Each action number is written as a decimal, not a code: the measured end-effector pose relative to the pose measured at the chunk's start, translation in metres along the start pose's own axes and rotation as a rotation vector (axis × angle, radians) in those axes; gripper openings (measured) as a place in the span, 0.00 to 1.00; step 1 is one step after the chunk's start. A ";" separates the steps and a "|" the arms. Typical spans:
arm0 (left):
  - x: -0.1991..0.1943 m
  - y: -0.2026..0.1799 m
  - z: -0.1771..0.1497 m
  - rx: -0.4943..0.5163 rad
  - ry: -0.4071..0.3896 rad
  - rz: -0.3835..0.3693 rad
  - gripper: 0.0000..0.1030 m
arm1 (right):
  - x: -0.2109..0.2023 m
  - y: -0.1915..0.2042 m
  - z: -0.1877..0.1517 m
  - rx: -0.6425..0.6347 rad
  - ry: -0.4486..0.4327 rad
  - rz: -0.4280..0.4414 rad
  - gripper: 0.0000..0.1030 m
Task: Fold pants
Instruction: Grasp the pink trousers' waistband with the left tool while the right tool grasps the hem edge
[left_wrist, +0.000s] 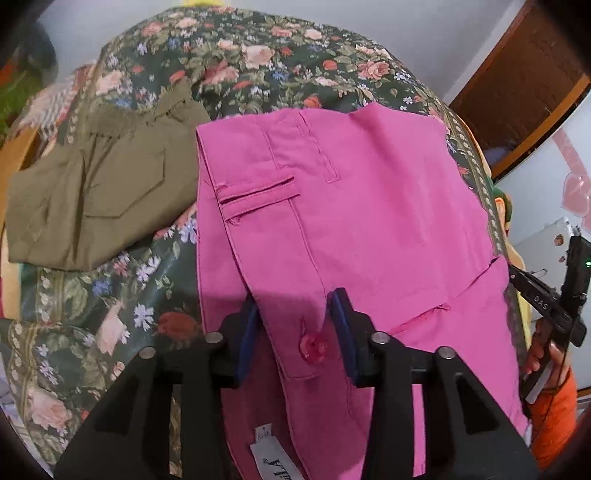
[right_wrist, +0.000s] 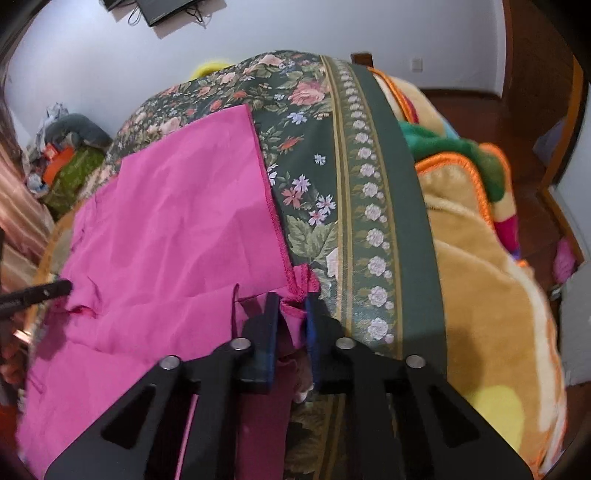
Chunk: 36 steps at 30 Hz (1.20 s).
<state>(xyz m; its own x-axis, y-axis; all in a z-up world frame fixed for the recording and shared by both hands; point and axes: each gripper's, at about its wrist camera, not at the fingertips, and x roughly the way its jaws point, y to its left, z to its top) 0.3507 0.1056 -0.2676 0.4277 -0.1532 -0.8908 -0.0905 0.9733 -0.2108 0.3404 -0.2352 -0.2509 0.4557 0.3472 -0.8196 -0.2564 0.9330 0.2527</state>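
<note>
The pink pants (left_wrist: 354, 206) lay flat on the bed's floral cover (left_wrist: 236, 55), doubled over on themselves. In the left wrist view the waistband end, with its pink button (left_wrist: 313, 346) and white label (left_wrist: 266, 456), sat nearest the camera, and the folded cloth ran away from it up the bed, its long axis roughly along the line of the left tongs (left_wrist: 293, 306). Those tongs stood partly spread with the button flap lying between the blue pads; whether the pads pressed the cloth could not be told. An olive garment (left_wrist: 92, 192) lay just to the left of the pants.

In the right wrist view the right tongs (right_wrist: 291, 306) were nearly pressed together, pinching a bunched corner of the pants (right_wrist: 173, 221) at the stitched hem edge, beside the cover's green border (right_wrist: 384, 206). A tan blanket (right_wrist: 487, 295) lay beyond that border.
</note>
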 end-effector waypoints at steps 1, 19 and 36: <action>-0.002 -0.002 0.000 0.014 -0.015 0.020 0.21 | -0.001 0.001 -0.001 -0.015 -0.003 -0.001 0.07; -0.007 0.015 -0.001 0.048 -0.021 0.109 0.06 | -0.011 0.009 -0.010 -0.167 0.048 -0.086 0.07; -0.025 0.059 0.062 -0.006 -0.173 0.161 0.69 | -0.019 0.031 0.076 -0.163 -0.106 -0.079 0.47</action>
<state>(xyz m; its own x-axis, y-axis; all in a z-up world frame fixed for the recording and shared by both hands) 0.3902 0.1777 -0.2332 0.5554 0.0361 -0.8308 -0.1755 0.9817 -0.0746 0.3882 -0.2054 -0.1880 0.5651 0.2897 -0.7725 -0.3468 0.9330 0.0962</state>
